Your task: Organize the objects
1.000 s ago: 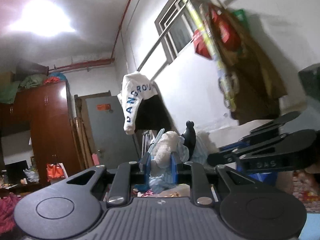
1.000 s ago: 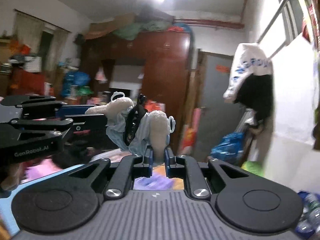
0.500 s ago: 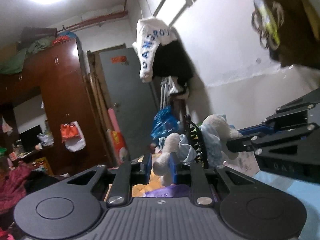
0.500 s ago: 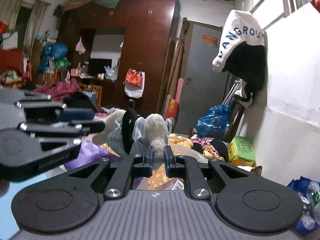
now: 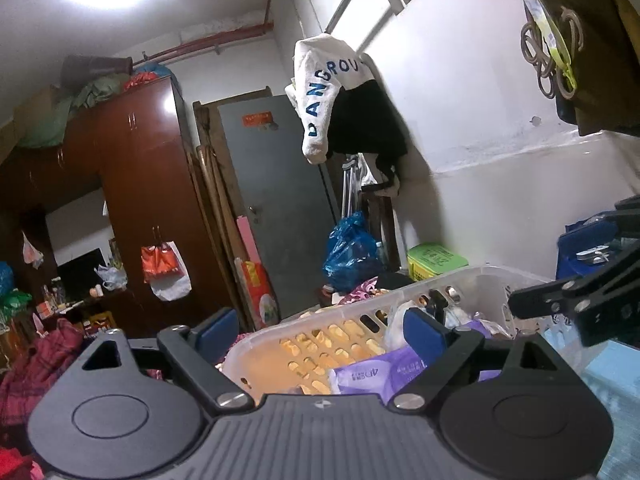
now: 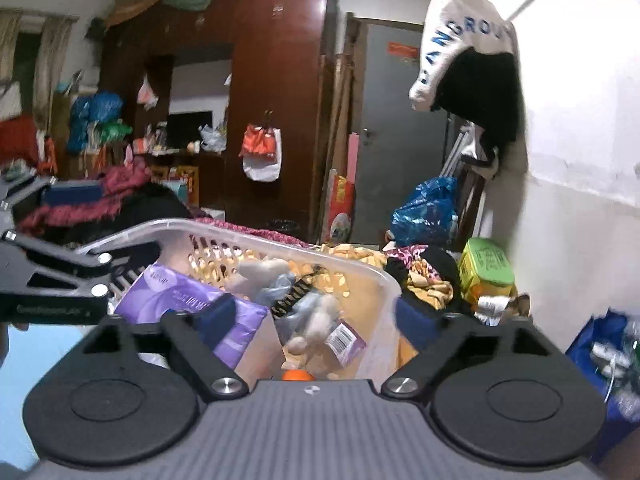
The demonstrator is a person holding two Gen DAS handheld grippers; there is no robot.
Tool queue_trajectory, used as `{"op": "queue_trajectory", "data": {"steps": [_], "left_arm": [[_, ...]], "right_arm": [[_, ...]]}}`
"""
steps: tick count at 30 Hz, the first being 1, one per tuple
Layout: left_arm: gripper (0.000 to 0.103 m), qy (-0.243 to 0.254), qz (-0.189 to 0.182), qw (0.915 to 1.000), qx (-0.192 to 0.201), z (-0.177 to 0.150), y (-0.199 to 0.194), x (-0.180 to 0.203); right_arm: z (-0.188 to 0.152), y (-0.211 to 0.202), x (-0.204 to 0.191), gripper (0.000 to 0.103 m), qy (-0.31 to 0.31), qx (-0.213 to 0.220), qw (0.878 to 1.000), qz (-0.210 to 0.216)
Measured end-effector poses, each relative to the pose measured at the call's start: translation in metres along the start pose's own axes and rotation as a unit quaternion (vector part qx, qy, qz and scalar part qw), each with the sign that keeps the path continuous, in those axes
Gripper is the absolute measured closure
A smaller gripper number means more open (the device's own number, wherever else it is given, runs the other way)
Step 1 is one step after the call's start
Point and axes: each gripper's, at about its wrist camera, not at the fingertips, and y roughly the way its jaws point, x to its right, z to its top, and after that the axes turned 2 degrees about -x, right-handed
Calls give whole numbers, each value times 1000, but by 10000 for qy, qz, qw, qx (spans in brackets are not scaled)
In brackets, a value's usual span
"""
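A clear plastic basket [image 6: 384,276] stands in front of both grippers; it also shows in the left wrist view [image 5: 360,300]. In it lie a plush toy in a bag with a black hair claw [image 6: 304,300], a purple packet [image 6: 180,300] and a small orange thing [image 6: 298,375]. My right gripper [image 6: 316,314] is open and empty above the basket. My left gripper [image 5: 322,330] is open and empty at the basket's near side. The purple packet [image 5: 372,376] lies under the left gripper.
A green box [image 6: 486,268] and crumpled clothes [image 6: 420,272] lie right of the basket by the white wall. A blue bag [image 6: 426,210] sits near the grey door [image 6: 400,120]. A dark wardrobe [image 6: 276,100] stands behind. A light blue surface [image 5: 608,376] lies under the basket.
Both grippers held the plush toy between them, lowered it to the basket and opened. The toy now lies in the basket.
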Motion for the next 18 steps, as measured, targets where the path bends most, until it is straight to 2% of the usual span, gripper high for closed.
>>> {"op": "queue_trajectory", "data": {"steps": [3, 6, 8, 9, 11, 13, 16, 18], "left_arm": [[6, -117, -261, 9996, -90, -2, -4, -3], [2, -392, -704, 9965, -219, -12, -17, -8], [2, -593, -978, 9930, -299, -17, -29, -14], [2, -665, -1057, 9916, -325, -21, -38, -17], [2, -733, -1121, 9901, -425, -27, -57, -20], [2, -764, -1186, 9887, -505, -33, -82, -25], [2, -863, -1085, 9883, -636, -39, -123, -34], [2, -962, -1043, 9885, -518, -45, -155, -39]], "right_arm": [[-3, -6, 7, 0, 316, 64, 9992, 234], [-10, -19, 11, 0, 565, 237, 9972, 426], [-12, -25, 14, 0, 775, 111, 9958, 475], [-14, -30, 15, 0, 921, -41, 9948, 439], [-21, -44, 16, 0, 1110, -48, 9935, 234], [-31, -68, 13, 0, 1116, 208, 9934, -183], [-47, -113, 6, 0, 934, 659, 9929, -321], [-51, -139, -3, 0, 651, 436, 9963, -353]]}}
